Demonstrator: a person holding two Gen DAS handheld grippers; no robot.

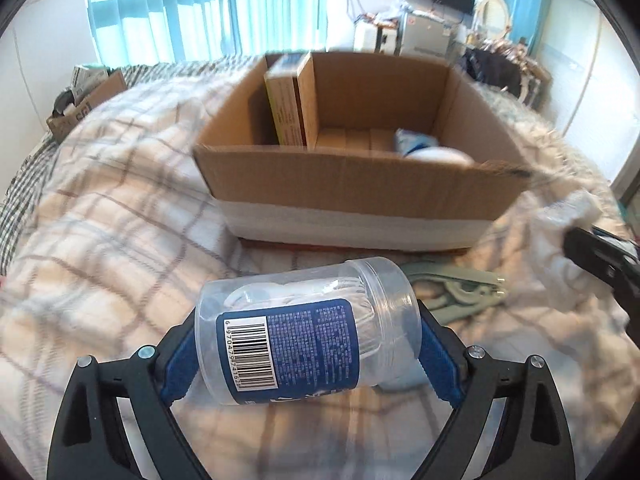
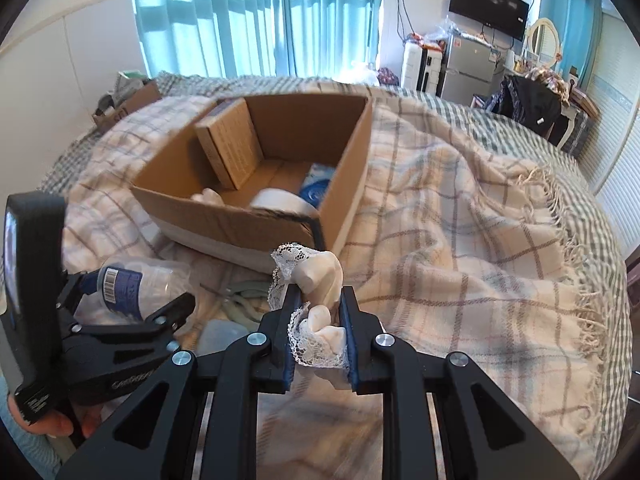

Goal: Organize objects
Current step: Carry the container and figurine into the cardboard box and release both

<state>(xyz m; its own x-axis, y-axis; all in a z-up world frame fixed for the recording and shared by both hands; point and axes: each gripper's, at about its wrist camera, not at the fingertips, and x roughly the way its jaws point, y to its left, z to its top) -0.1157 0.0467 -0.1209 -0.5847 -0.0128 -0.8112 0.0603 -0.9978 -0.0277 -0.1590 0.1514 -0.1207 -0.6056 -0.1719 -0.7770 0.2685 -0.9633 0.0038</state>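
My left gripper (image 1: 308, 344) is shut on a clear plastic jar with a blue barcode label (image 1: 304, 332), held sideways above the plaid blanket in front of the cardboard box (image 1: 360, 196). The jar also shows in the right wrist view (image 2: 136, 284), with the left gripper (image 2: 132, 300) around it. My right gripper (image 2: 318, 320) is shut on a white lace-trimmed cloth (image 2: 316, 276), just short of the box's near corner (image 2: 316, 224). The box holds upright brown packages (image 1: 296, 100), a white round item (image 1: 440, 156) and a blue-and-white packet (image 2: 316, 188).
A grey-green clip tool (image 1: 456, 288) lies on the blanket (image 2: 460, 240) between the jar and the box. A second small box with items (image 1: 88, 100) sits at the bed's far left. A fridge (image 2: 468, 68), a TV and a dresser stand beyond the bed.
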